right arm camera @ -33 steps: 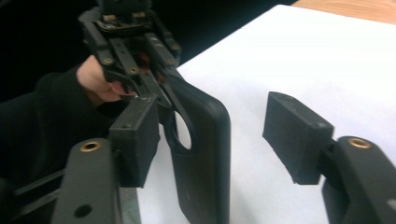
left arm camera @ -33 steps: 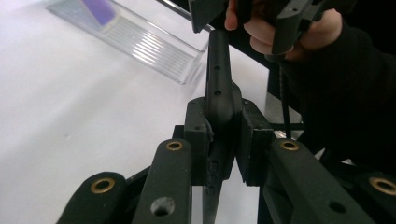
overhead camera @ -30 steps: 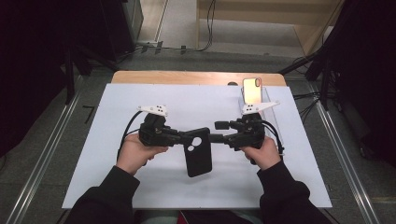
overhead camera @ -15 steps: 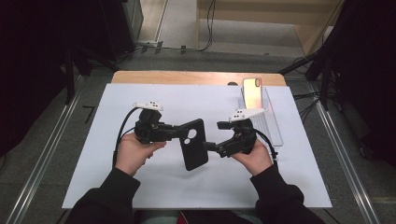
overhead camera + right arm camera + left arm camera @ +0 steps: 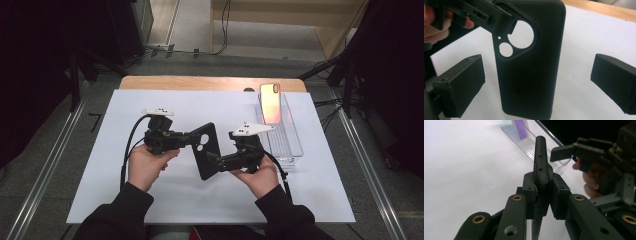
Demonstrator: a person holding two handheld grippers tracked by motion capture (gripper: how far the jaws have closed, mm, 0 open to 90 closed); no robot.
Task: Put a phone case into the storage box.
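Left gripper jaws clamp phone case edge; right gripper jaws just opened wide, case between, untouched.

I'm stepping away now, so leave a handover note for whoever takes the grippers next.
Left gripper: shut on the black phone case, gripping its edge by the camera cutout and holding it above the white mat.
Right gripper: jaws have just been opening, fingers apart on either side of the case, not touching.
Phone: stands in the clear tray, uncased.
Done: case picked up.
Left: probably fitting the case onto the phone.
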